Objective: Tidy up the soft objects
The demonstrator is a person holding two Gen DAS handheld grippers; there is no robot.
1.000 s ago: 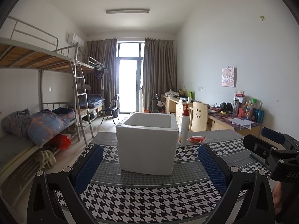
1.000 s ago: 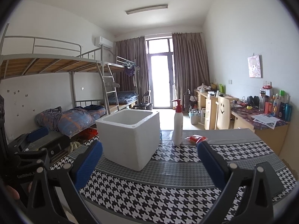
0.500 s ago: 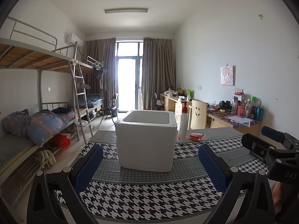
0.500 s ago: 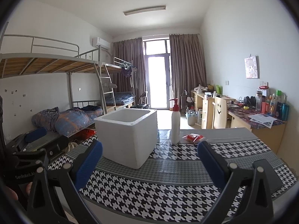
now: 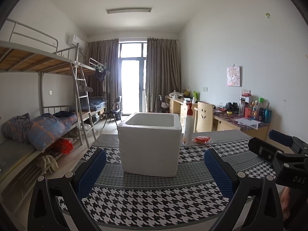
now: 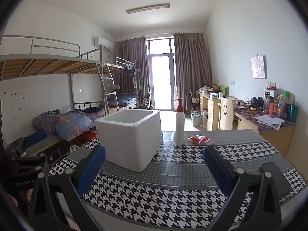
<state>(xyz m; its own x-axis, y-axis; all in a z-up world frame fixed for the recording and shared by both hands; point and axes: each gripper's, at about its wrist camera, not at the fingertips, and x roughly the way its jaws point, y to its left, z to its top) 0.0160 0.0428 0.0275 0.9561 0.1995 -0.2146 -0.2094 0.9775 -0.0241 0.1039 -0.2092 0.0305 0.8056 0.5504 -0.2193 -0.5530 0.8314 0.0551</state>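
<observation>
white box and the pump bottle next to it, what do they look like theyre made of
White box: probably foam like polystyrene, given its thick walls, matte finish and softly rounded rim. Pump bottle: likely plastic, with a smooth, slightly glossy white body and a red pump head.

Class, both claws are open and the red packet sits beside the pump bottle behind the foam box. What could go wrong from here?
1. The red packet lies close beside the upright pump bottle; an open right claw reaching in might topple it.
2. The white foam box looks light; a nudge could slide it across the tablecloth.
</observation>
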